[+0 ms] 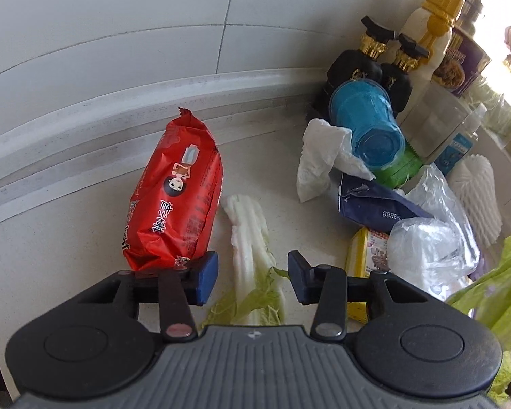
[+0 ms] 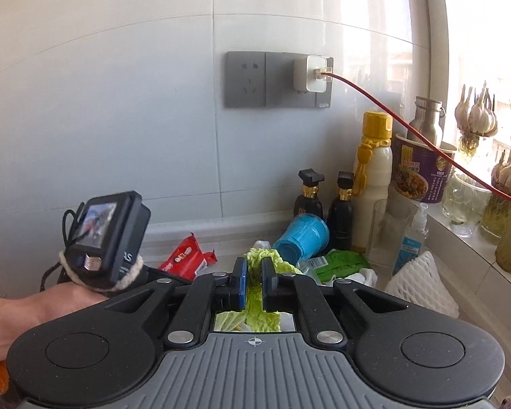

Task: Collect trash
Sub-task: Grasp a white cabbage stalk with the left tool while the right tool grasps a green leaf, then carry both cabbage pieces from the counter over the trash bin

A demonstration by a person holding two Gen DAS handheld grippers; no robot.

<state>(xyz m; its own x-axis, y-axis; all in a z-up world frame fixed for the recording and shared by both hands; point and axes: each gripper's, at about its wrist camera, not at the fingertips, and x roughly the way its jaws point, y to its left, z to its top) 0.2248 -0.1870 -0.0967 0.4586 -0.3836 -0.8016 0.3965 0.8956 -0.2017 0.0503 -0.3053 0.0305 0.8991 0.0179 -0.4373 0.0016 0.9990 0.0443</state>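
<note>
Right gripper (image 2: 253,281) pinching a cabbage leaf (image 2: 255,301); left gripper (image 1: 252,281) spread, empty, over another leaf (image 1: 252,248). Red packet (image 1: 175,197) mid-left, wrappers right, uncollected.

"8888" on the torn dark-blue packet (image 1: 378,204); other print illegible.

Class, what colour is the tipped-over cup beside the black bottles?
The cup is blue, clearest in the left wrist view.
</note>
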